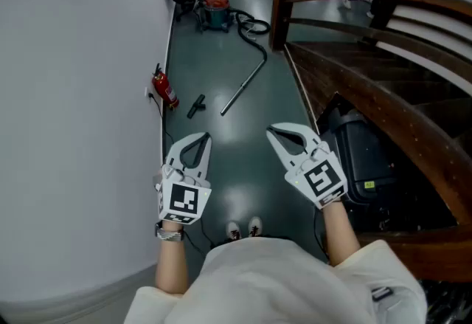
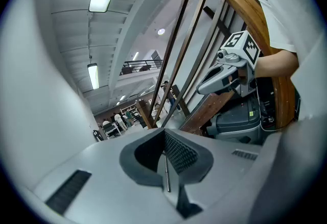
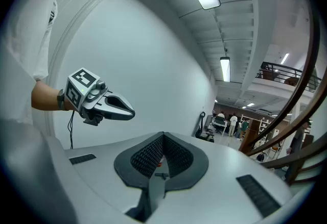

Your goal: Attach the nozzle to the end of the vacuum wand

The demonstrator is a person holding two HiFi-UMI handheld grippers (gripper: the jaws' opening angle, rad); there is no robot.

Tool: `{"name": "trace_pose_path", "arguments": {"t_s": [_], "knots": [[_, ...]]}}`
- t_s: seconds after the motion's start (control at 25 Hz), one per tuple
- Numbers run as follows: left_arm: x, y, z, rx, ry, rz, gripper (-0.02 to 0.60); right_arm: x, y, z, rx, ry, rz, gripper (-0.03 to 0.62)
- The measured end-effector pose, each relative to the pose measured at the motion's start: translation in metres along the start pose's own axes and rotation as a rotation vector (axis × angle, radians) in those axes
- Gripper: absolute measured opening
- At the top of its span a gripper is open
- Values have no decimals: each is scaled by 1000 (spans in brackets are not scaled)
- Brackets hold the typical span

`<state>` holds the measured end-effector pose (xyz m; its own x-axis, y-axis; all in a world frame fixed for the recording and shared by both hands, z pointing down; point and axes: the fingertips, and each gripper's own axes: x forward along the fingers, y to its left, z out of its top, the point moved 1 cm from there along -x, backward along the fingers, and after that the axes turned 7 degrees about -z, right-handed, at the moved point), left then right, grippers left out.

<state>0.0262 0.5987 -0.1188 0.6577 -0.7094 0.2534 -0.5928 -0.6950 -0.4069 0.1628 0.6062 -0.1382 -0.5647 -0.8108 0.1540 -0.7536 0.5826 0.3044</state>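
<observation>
Both grippers are shut and empty. In each gripper view the ribbed pads meet with nothing between them. From the head view I have the left gripper (image 1: 201,138) and the right gripper (image 1: 272,131) held side by side above the floor (image 1: 236,167), both aimed away from me and slightly down.

The nozzle (image 1: 196,105) is a short black piece lying on the floor well beyond the left gripper, almost straight ahead of it and near the wall (image 1: 81,94), just right of the red fire extinguisher (image 1: 165,88). The wand (image 1: 243,85) lies just to the nozzle's right, apart from it. Its long axis runs on a diagonal from near-left to far-right, where it bends into the hose (image 1: 249,26) leading to the vacuum (image 1: 215,12) at the far end. The nozzle lies along roughly the same diagonal.

The wand's open near end points back toward me and sits between the lines of the two grippers, closer to the left one. I judge the left gripper the natural one for the nozzle and the right for the wand's shaft. Both must go forward and down a good way first. The nozzle is small at this range, so I can't tell which of its ends is the socket.
</observation>
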Motion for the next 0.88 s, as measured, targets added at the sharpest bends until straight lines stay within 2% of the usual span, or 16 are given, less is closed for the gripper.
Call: {"name": "trace_pose_path", "arguments": {"t_s": [0.52, 0.72, 0.88], "knots": [[3, 6, -4, 3, -7, 11, 0, 8, -6, -8, -28, 23, 17, 26], [6, 4, -7, 7, 6, 10, 0, 7, -10, -18, -95, 57, 24, 28], [14, 1, -7, 15, 15, 11, 0, 8, -8, -30, -159, 88, 82, 28]]}}
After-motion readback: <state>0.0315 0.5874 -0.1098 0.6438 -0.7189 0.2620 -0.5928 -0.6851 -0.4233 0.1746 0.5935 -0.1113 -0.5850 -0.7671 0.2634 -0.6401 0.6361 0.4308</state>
